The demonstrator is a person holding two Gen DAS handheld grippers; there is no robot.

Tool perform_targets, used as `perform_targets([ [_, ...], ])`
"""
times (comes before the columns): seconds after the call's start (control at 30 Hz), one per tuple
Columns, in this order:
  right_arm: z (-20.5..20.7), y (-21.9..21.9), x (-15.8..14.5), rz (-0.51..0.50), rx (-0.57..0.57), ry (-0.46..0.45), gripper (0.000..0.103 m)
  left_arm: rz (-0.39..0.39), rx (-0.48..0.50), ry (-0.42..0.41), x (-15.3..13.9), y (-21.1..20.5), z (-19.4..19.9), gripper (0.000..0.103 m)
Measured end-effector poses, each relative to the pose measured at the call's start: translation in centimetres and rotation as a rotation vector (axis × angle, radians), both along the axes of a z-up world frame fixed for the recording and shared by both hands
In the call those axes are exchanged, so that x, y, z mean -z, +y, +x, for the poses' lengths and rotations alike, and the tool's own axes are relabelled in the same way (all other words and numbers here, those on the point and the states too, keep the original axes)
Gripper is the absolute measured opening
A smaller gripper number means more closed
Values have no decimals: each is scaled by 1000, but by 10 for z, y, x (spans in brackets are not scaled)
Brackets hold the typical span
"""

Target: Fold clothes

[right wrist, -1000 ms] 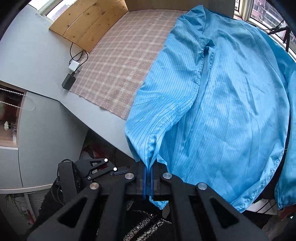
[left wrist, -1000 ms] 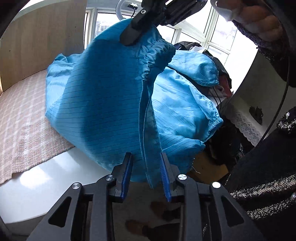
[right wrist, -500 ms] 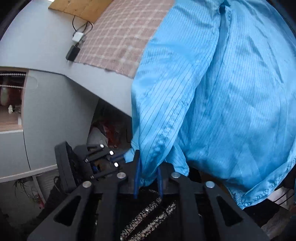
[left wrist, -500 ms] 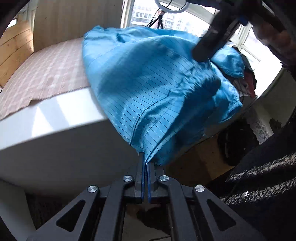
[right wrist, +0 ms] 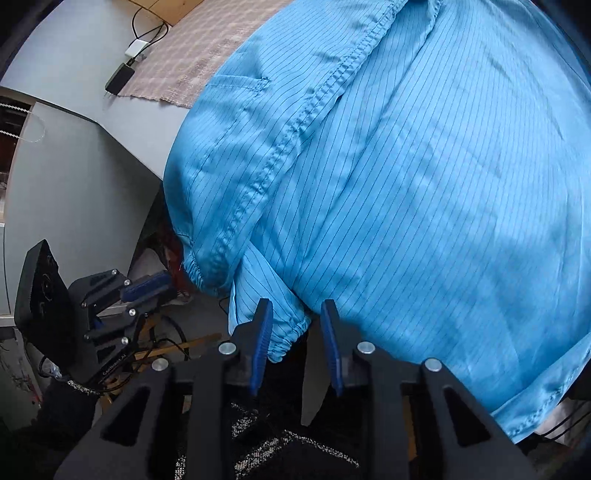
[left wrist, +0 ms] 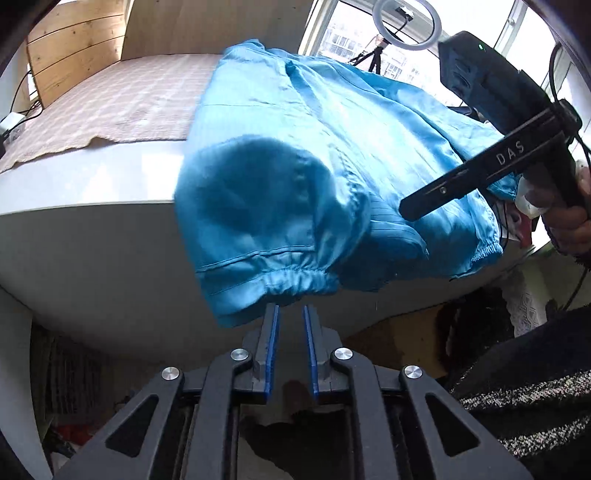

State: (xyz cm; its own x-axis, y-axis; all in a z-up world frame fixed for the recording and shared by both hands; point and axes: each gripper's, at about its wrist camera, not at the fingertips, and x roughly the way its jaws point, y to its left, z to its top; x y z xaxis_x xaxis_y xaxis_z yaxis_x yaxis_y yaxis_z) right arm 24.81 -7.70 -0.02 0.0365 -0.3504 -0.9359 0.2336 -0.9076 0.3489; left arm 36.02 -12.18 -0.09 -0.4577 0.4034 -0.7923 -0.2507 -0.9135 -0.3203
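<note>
A blue pinstriped garment (left wrist: pixel 314 155) lies spread on the table and hangs over its front edge. In the right wrist view it (right wrist: pixel 406 166) fills most of the frame. My left gripper (left wrist: pixel 290 314) is open just below the elastic cuff (left wrist: pixel 291 277) of a hanging sleeve, not holding it. My right gripper (right wrist: pixel 295 314) is open, with another gathered cuff (right wrist: pixel 288 332) drooping between its fingers. The right gripper body also shows in the left wrist view (left wrist: pixel 480 166), over the garment's right side.
A white table (left wrist: pixel 92 181) carries a pink checked cloth (left wrist: pixel 110 107) on its far left part. Wooden panels (left wrist: pixel 74 44) stand behind. A ring light (left wrist: pixel 402 18) is at the window. A charger and cable (right wrist: pixel 125 70) lie at the table's left edge.
Both grippers have opened and let go of the garment. The garment has dropped onto the table, its sleeve cuffs hanging over the front edge.
</note>
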Motion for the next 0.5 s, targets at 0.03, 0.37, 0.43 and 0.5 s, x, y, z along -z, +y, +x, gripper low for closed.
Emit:
perform_targets([
  [0.03, 0, 0, 4, -2, 0, 0, 27, 44, 6, -20, 5, 6, -2, 17],
  [0.37, 8, 3, 5, -4, -41, 42, 27, 278, -198, -55, 10, -8, -16, 27],
  [0.43, 9, 6, 7, -9, -37, 54, 27, 329, -208, -51, 7, -5, -19, 27],
  [0.5, 9, 11, 6, -21, -25, 67, 27, 385, -227, -51, 4, -6, -15, 27],
])
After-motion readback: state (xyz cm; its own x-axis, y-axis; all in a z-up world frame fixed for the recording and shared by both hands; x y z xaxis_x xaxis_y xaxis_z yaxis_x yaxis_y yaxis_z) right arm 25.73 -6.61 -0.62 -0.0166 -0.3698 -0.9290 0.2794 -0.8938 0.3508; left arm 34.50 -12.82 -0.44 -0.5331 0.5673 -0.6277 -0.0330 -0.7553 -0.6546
